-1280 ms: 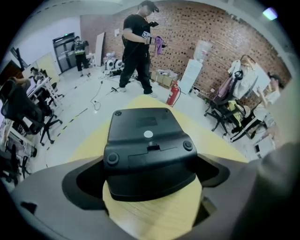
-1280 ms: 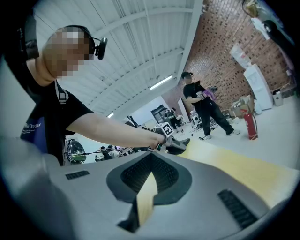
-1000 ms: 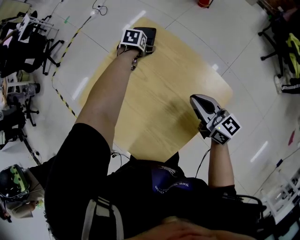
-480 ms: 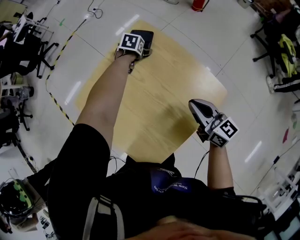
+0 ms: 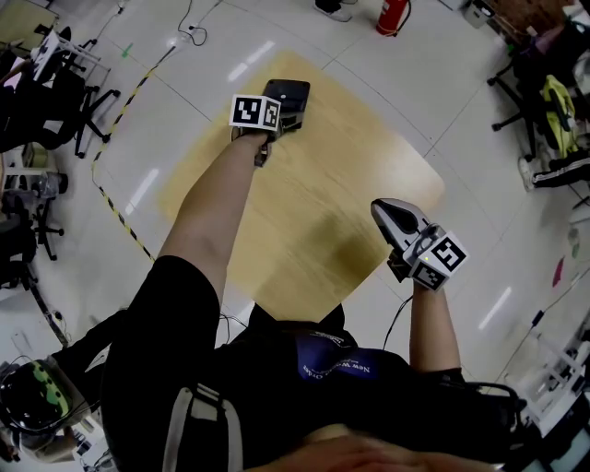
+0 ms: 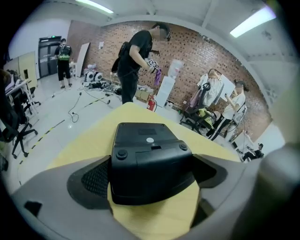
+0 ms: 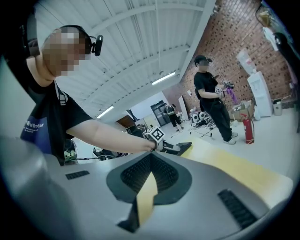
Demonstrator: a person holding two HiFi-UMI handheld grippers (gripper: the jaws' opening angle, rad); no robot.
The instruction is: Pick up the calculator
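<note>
Jaws of the right gripper (image 5: pixel 387 207) stood pressed together on nothing, over the desk's (image 5: pixel 313 221) near right edge. Farther off, at the desk's far corner, we had the left gripper (image 5: pixel 284 109) around the black calculator (image 6: pixel 150 154). Its jaws had just been closing and stood wide, pads against the calculator's two sides, its underside with round feet showing in the left gripper view. Beyond the desk, a red fire extinguisher (image 5: pixel 391 16) stood on the floor.

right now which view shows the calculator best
Left gripper view: the calculator fills the centre, back face and feet clear. Head view shows it small and distant; right gripper view shows only a thin dark sliver.
</note>
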